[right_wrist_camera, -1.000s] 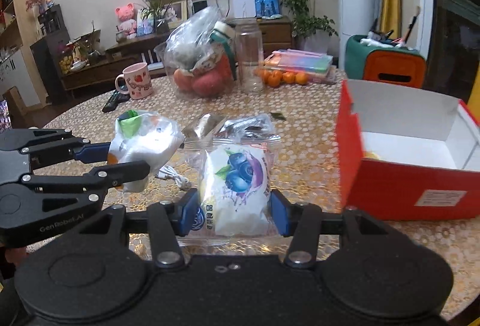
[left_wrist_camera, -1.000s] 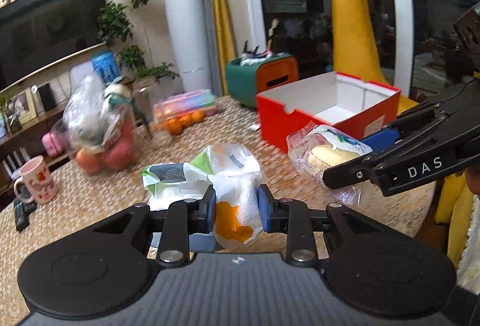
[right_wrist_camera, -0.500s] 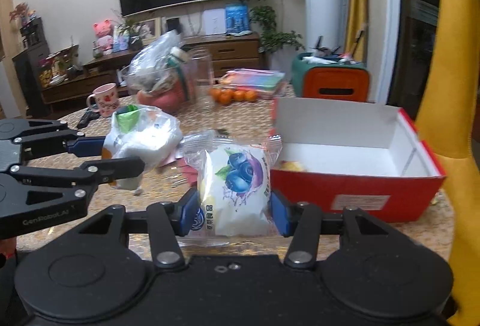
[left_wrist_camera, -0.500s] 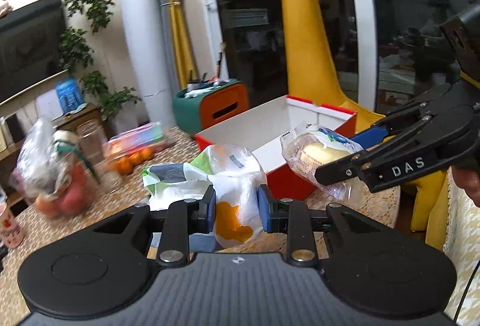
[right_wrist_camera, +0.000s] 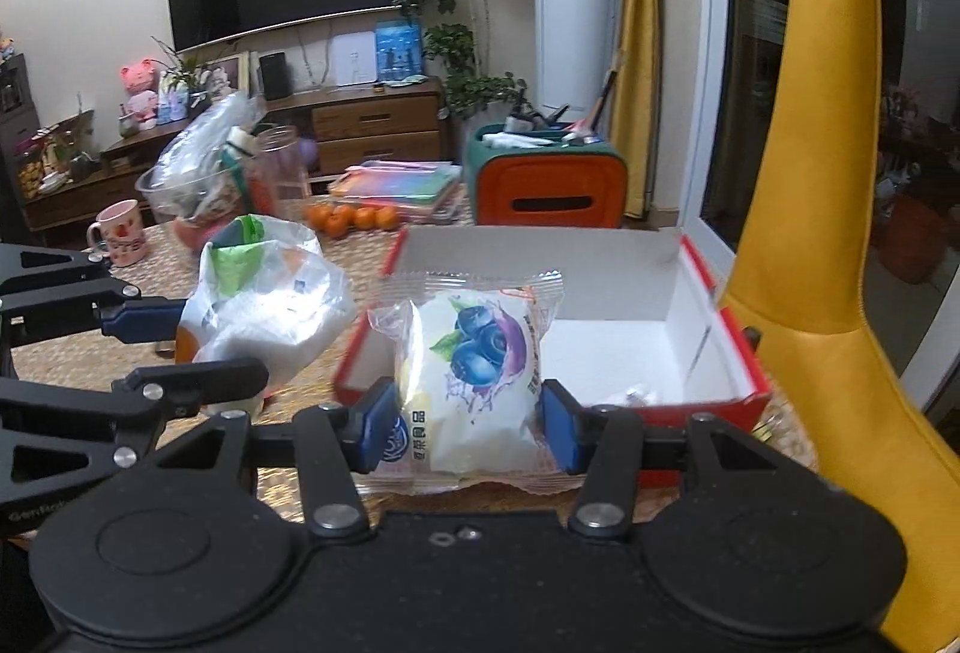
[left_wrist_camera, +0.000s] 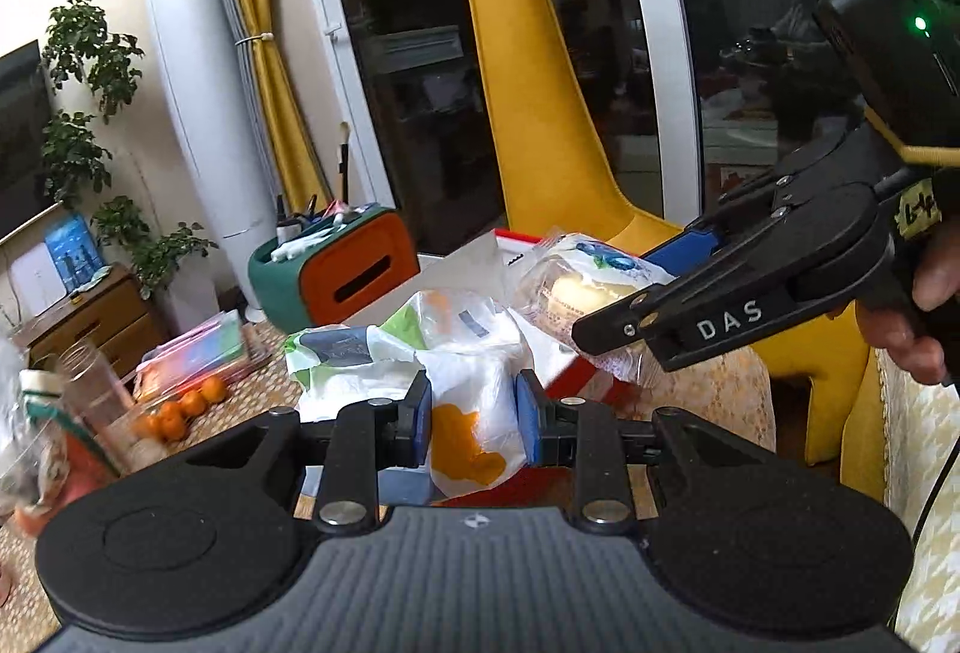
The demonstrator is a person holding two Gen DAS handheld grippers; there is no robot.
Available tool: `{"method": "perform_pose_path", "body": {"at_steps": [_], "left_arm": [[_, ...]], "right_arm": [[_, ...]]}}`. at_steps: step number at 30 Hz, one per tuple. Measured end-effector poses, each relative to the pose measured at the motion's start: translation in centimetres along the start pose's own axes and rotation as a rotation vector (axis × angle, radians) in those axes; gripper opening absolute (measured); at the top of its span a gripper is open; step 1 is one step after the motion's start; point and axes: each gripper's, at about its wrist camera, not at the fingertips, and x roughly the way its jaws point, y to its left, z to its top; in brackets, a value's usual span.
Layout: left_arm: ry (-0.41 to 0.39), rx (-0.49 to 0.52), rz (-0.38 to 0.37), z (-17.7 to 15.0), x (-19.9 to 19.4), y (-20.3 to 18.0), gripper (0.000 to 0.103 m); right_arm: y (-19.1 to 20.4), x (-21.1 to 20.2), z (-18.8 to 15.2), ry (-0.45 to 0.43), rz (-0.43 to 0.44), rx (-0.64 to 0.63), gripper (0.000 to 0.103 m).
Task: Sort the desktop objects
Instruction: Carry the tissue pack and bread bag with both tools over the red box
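red box (right_wrist_camera: 735, 404) ahead – left gripper (left_wrist_camera: 471, 416) pinching plastic bag (left_wrist_camera: 468, 353), right gripper (right_wrist_camera: 465, 428) clamping blueberry packet (right_wrist_camera: 474, 371).

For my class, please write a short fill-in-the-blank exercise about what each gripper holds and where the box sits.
1. The right gripper is shut on a packet printed with ______.
2. The left gripper is shut on a crumpled white plastic ______.
3. The open box ahead has white inside walls and ______ outside walls.

Missing words: blueberries; bag; red
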Motion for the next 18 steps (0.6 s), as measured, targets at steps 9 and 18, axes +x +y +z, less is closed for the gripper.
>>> {"method": "perform_pose_path", "body": {"at_steps": [9,18], "left_arm": [[0.005,-0.020,-0.053,2.3,5.3,1.8,0.027],[0.044,0.013,-0.062,2.7,10.5,1.9,0.027]], "right_arm": [[-3.1,3.1,1.8,0.000,-0.049,-0.004,0.051],[-5.9,8.2,2.1,0.059,-0.090,0.016,0.051]]}}
